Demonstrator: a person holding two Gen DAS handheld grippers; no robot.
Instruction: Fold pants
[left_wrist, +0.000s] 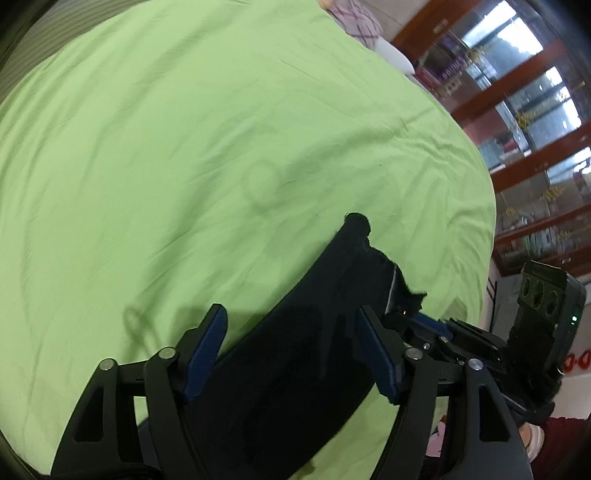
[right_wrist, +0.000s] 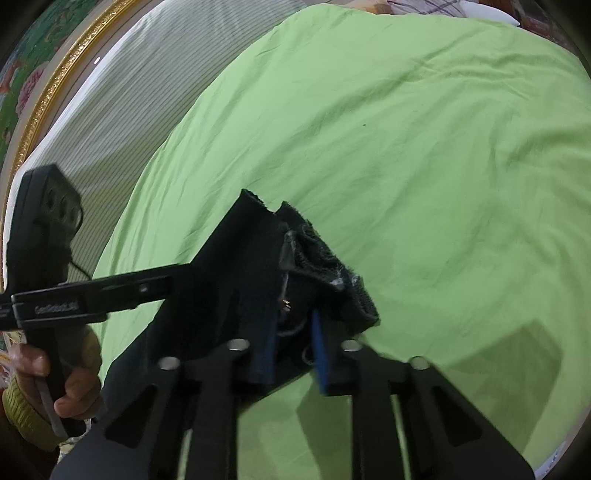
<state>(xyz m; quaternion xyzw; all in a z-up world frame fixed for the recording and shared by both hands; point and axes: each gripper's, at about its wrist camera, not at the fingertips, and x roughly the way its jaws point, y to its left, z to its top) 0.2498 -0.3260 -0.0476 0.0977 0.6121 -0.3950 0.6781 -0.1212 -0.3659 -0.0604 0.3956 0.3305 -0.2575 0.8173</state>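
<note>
My right tongs (right_wrist: 295, 347) are pressed nearly together on a bunched edge of the black pants (right_wrist: 236, 280), the blue ribbed pads (right_wrist: 320, 354) pinching soft, fuzzy fabric whose band curls over in a rumpled roll beside a small brass-coloured fastener. My left tongs (left_wrist: 291, 350) stand spread, the pants (left_wrist: 295, 362) passing between the blue pads (left_wrist: 207, 343) as a long dark strip; I cannot tell whether either pad touches the cloth. In the right view I see these tongs (right_wrist: 110, 291) from the side, reaching the pants' near edge, held by a hand (right_wrist: 70, 384) in a yellow-green knitted cuff. The pants lie on a light green bedsheet (left_wrist: 184, 147), thin and finely creased. Beyond it sit striped grey bedding (right_wrist: 147, 74), a gilt picture frame (right_wrist: 55, 85) and a glass-fronted wooden cabinet (left_wrist: 535, 122).
</note>
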